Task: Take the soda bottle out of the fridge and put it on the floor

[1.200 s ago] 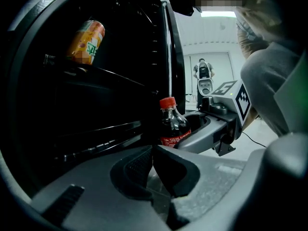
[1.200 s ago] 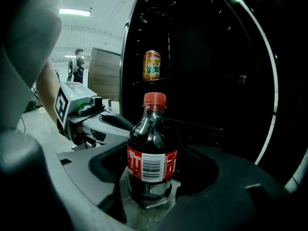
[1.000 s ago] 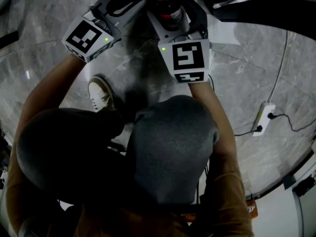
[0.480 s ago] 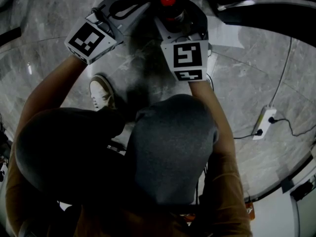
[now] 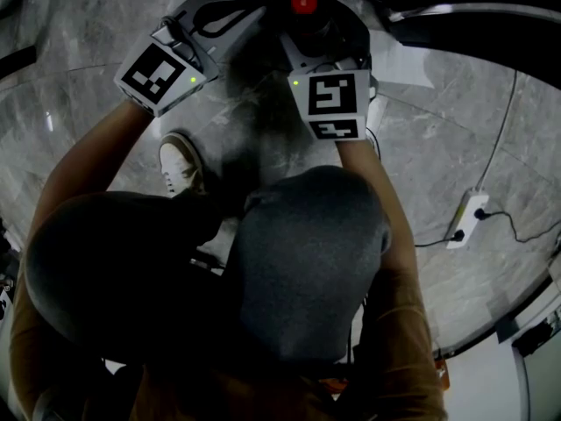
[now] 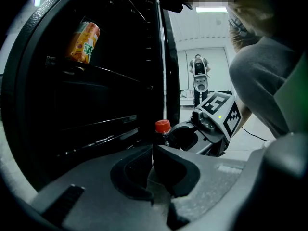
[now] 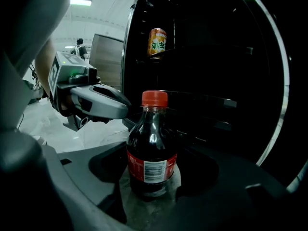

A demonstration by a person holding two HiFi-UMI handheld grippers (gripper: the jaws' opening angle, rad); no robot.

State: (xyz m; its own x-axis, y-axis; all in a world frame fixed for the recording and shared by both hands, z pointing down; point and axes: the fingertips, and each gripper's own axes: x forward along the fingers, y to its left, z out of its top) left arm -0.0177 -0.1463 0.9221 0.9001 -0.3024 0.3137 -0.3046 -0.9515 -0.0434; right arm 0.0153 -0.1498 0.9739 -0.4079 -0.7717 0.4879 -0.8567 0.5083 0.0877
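In the head view, the dark plastic soda bottle with a red cap [image 5: 303,3] stands upright, its long axis vertical and its cap toward the camera. It sits between the jaws of the right gripper [image 5: 308,35], over the grey marble floor [image 5: 438,121]. That gripper hides most of its body. The left gripper [image 5: 230,11] is just to the right gripper's left, apart from the bottle.

In the left gripper view, the left gripper [image 6: 153,153] has its black pads meeting at the tips, with nothing between them. Just beyond the tips only the bottle's cap [image 6: 162,126] shows, in the right gripper [image 6: 185,137]. An orange drink can [image 6: 83,42] sits high to the left inside the black open fridge [image 6: 96,105].

In the right gripper view, the right gripper [image 7: 154,160] clamps the bottle [image 7: 151,153] low on its body, cap up and label facing the camera. Whether its base touches the floor is hard to make out
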